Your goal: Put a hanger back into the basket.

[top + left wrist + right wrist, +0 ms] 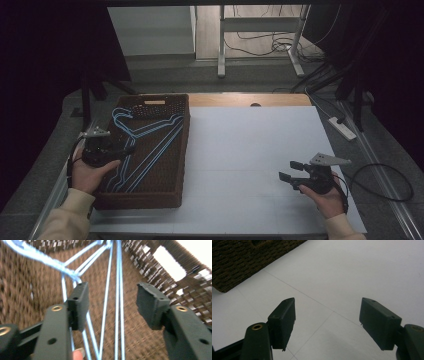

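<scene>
Left gripper [112, 305] hovers inside the woven basket [165, 192], fingers apart above the blue hangers [145, 145] lying on its floor. Right gripper [291, 170], well right of the basket, fingers apart over the white worktop [240, 150].

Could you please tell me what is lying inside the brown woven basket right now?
Inside the basket lie light blue wire hangers, stacked flat on its woven floor. The left hand-held gripper, jaws open, hovers over them and covers part of the stack, so their exact number stays unclear.
</scene>
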### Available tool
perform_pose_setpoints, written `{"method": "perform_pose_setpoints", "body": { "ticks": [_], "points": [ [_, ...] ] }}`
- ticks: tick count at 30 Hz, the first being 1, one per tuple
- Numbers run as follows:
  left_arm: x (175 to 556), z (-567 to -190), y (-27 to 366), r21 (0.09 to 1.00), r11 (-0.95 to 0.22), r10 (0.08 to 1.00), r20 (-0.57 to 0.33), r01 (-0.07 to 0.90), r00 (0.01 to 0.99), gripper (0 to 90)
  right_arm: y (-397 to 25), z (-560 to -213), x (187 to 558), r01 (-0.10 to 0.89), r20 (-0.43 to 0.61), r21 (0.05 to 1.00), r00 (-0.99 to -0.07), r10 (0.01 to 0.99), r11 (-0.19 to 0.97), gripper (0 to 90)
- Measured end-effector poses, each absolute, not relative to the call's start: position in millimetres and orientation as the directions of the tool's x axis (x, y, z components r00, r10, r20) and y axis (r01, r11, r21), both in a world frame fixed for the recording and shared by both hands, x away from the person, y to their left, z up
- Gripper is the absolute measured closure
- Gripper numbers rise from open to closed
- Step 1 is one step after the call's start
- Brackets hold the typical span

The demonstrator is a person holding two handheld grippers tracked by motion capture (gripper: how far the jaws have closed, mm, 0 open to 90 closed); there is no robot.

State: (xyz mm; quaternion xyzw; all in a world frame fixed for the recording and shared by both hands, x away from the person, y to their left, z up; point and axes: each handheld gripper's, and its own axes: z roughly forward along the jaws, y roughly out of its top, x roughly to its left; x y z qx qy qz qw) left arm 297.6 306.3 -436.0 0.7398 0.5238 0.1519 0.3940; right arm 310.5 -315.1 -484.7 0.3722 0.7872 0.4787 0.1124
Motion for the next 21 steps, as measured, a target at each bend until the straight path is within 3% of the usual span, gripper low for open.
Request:
{"method": "perform_pose_setpoints", "body": {
  "ticks": [4,11,16,21],
  "points": [
    [286,-420,299,0.805,-0.137,0.865,-0.186,0.577,0.466,32.2,-315,-485,311,0.481,0.182,0.836,-0.696,0.694,0.264,29.7],
    [266,-413,287,0.835,-0.133,0.857,-0.174,0.534,0.485,29.6,-315,-485,311,0.485,0.188,0.835,-0.694,0.695,0.259,29.4],
    [249,-414,274,0.855,-0.128,0.812,-0.200,0.503,0.548,27.9,-316,-484,312,0.492,0.192,0.831,-0.691,0.696,0.259,28.9],
    [233,-419,252,0.872,-0.168,0.785,-0.164,0.460,0.597,27.4,-316,-483,311,0.495,0.199,0.832,-0.689,0.697,0.251,28.8]
  ]
}}
